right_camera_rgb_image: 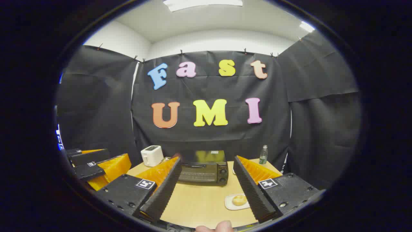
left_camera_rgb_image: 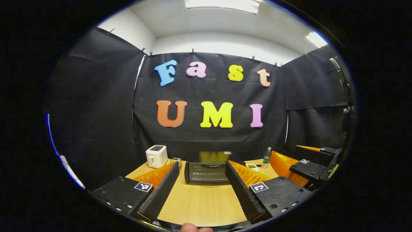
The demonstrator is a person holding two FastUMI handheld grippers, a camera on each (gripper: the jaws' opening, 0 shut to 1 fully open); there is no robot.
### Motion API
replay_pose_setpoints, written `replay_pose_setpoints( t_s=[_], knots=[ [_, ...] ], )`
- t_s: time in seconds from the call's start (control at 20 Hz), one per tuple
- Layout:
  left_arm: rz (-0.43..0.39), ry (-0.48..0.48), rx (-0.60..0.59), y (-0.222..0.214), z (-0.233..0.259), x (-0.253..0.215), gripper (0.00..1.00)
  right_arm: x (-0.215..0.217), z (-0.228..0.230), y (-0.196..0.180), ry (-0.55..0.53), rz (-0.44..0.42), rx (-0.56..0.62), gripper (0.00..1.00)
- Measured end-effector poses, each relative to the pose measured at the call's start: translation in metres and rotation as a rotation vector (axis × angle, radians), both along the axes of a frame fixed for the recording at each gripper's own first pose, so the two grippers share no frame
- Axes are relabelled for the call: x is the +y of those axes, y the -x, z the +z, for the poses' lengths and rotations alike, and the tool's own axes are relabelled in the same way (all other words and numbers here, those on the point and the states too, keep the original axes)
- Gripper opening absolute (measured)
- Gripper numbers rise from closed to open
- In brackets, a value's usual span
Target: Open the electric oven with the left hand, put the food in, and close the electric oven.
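Both grippers gape wide w/ nothing held: left gripper (left_camera_rgb_image: 201, 190) low-centre of left gripper view, aimed at the closed oven (left_camera_rgb_image: 206, 171) at centre; right gripper (right_camera_rgb_image: 206, 190) low-centre of right gripper view, w/ the food (right_camera_rgb_image: 239, 200) on a small plate (right_camera_rgb_image: 229, 203) lower right. Risk, imo: oven may slide back on the smooth table (left_camera_rgb_image: 199, 203) if the door's tugged hard, or a finger clips the plate. Wood-look table, black cloth walls, toaster (left_camera_rgb_image: 156, 155) centre-left, bottle (left_camera_rgb_image: 266, 157) centre-right.
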State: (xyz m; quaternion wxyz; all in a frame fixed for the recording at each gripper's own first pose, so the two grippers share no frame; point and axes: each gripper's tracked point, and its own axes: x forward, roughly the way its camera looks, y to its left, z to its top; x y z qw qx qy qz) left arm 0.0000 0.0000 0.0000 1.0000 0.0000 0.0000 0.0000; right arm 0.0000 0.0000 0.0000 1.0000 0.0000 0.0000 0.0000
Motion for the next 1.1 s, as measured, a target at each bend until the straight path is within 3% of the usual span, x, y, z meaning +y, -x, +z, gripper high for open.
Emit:
replay_pose_setpoints(
  t_s=[1.1],
  knots=[
    [-0.025, 0.002, 0.005, 0.008, -0.003, 0.005, 0.94, -0.005, -0.003, 0.016, 0.012, -0.036, 0.008, 1.0]
  ],
)
